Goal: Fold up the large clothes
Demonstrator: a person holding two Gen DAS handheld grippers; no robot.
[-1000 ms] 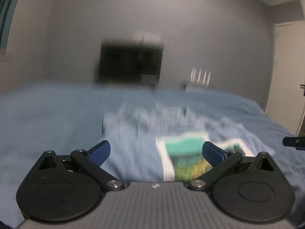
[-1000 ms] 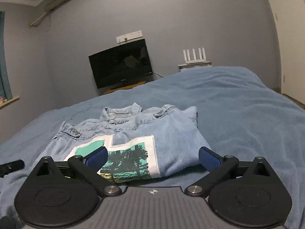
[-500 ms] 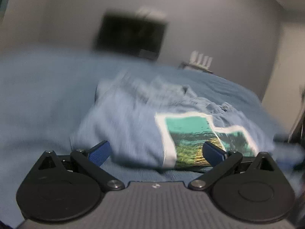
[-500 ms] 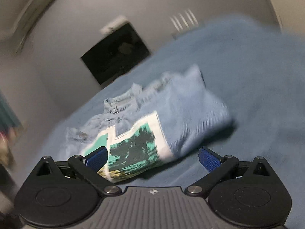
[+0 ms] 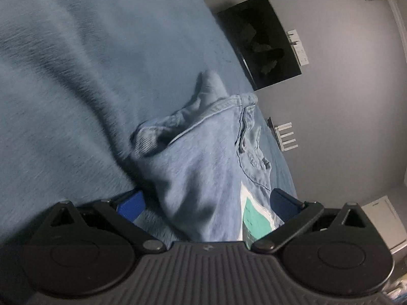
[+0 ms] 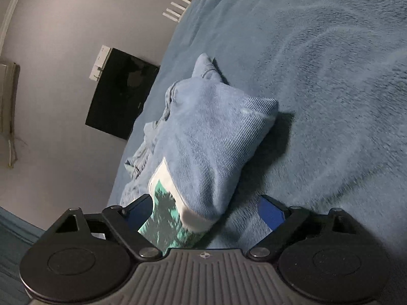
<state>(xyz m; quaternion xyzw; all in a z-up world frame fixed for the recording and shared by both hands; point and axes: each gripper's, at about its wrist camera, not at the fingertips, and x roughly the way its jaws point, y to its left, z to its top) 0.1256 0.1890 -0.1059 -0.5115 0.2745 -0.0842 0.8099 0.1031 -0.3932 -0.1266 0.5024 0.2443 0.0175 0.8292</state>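
A folded light-blue denim jacket point(image 5: 203, 157) with a white-framed teal palm print point(image 6: 165, 216) lies on the blue bedspread point(image 5: 63, 89). My left gripper point(image 5: 207, 203) is open, rolled sideways, with its blue fingers on either side of the jacket's near left corner. My right gripper point(image 6: 206, 211) is open, rolled the other way, and straddles the near right corner point(image 6: 203, 203) of the jacket. The cloth reaches between both pairs of fingers; neither has closed on it.
The bedspread point(image 6: 330, 76) spreads wide around the jacket. A black TV point(image 5: 262, 43) hangs on the grey wall beyond the bed, also in the right wrist view point(image 6: 119, 94). A white router point(image 5: 285, 134) stands near it.
Both grippers have moved forward and down to the jacket's near edge and rolled sideways in opposite directions. The near corners now sit between the open fingers. The jacket has not shifted.
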